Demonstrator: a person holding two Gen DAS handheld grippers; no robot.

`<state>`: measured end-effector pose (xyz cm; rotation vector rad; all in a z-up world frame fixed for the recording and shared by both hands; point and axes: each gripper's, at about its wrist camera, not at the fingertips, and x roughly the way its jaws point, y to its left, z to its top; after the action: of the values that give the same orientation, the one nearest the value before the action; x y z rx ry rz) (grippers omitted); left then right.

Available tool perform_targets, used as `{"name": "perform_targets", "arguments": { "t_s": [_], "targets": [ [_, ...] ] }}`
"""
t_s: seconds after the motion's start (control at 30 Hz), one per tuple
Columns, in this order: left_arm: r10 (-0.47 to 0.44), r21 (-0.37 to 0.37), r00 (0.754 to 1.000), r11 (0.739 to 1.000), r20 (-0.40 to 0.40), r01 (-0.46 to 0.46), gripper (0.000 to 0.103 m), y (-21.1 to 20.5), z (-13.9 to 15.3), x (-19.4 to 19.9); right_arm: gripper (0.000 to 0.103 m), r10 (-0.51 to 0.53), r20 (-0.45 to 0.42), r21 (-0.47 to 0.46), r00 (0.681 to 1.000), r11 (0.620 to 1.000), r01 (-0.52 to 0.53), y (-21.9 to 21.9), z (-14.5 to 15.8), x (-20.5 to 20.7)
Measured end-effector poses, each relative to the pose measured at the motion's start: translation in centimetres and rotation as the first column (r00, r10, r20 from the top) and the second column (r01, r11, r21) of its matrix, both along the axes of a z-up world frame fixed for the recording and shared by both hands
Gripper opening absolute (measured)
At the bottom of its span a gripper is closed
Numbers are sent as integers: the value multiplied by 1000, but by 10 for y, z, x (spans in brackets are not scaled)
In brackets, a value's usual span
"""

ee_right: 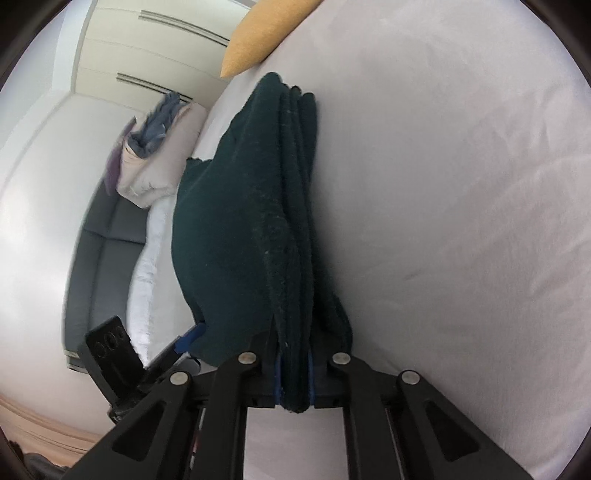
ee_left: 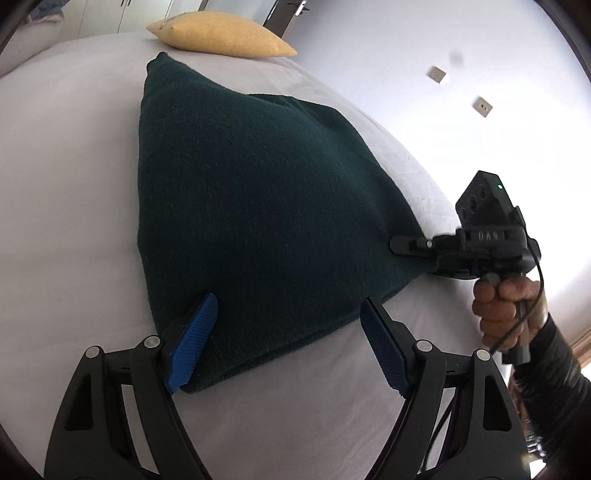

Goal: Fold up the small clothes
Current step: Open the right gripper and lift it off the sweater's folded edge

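Observation:
A dark green knitted garment (ee_left: 251,206) lies folded in several layers on the white bed (ee_left: 66,177). My left gripper (ee_left: 288,343) is open, its blue pads (ee_left: 194,343) on either side of the garment's near corner, one pad resting against the fabric. My right gripper (ee_left: 410,247) is shut on the garment's right corner. In the right wrist view the garment (ee_right: 258,221) stands edge-on, its layered edge pinched between the jaws of the right gripper (ee_right: 294,391). The left gripper (ee_right: 184,341) shows low at the left there, with part of a blue pad visible.
A yellow pillow (ee_left: 221,35) lies at the bed's far end, beyond the garment. A pile of pale and blue clothes (ee_right: 155,144) sits past the bed near white wardrobe doors (ee_right: 155,48). Wall sockets (ee_left: 482,107) are on the wall at the right.

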<state>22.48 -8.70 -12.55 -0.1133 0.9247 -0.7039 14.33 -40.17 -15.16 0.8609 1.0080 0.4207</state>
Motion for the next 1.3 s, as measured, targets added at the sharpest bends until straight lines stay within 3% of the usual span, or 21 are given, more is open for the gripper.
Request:
{"name": "perform_targets", "arguments": {
  "t_s": [0.07, 0.27, 0.33, 0.4, 0.5, 0.57, 0.67, 0.73, 0.9, 1.0, 1.03, 1.1, 1.23, 1.3],
  "targets": [
    [-13, 26, 1000, 1000, 20, 13, 79, -2, 1, -10, 8, -4, 13, 28, 1000, 1000, 4, -1, 1, -1],
    [-119, 125, 991, 986, 55, 112, 79, -2, 13, -39, 19, 12, 27, -44, 1000, 999, -11, 2, 25, -16],
    [-139, 96, 988, 987, 67, 133, 79, 7, 25, -42, 31, 0, 35, -70, 999, 998, 2, -2, 36, -23],
    [-125, 49, 987, 992, 100, 120, 79, 17, 42, -35, 61, -34, 56, -86, 998, 996, 39, -8, 50, -27],
    [-56, 24, 990, 998, 129, 54, 79, 25, 57, -6, 66, -80, 115, -73, 990, 993, 88, -22, 67, -24],
    [6, -25, 995, 1000, 102, -3, 79, 29, 57, 26, 74, -101, 119, -40, 988, 993, 107, -25, 71, -10],
    [100, -124, 993, 986, -65, -107, 79, 37, 43, 80, 75, -83, 131, -34, 988, 996, 88, -15, 74, 19],
    [189, -103, 967, 973, -169, -209, 79, 39, 31, 110, 75, -74, 111, -41, 991, 996, 79, -9, 70, 38],
    [170, -74, 951, 978, -257, -194, 86, 17, 7, 135, 74, -47, 12, -69, 999, 996, 47, 3, 41, 84],
    [178, -134, 920, 962, -351, -237, 88, 18, -10, 142, 70, -61, -6, -60, 998, 996, 61, 4, 34, 101],
    [177, -138, 915, 961, -363, -241, 87, 18, -13, 143, 67, -62, -7, -59, 998, 996, 61, 5, 34, 105],
    [172, -98, 921, 971, -350, -218, 86, 11, -11, 144, 46, -50, -37, -71, 998, 996, 47, 8, 31, 111],
    [167, -62, 922, 978, -349, -201, 69, -2, -6, 144, 39, -16, -49, -147, 999, 989, 9, 23, 33, 118],
    [183, -31, 926, 978, -331, -204, 67, -12, -6, 141, 34, -29, -53, -174, 998, 985, 19, 27, 33, 118]
  ]
}}
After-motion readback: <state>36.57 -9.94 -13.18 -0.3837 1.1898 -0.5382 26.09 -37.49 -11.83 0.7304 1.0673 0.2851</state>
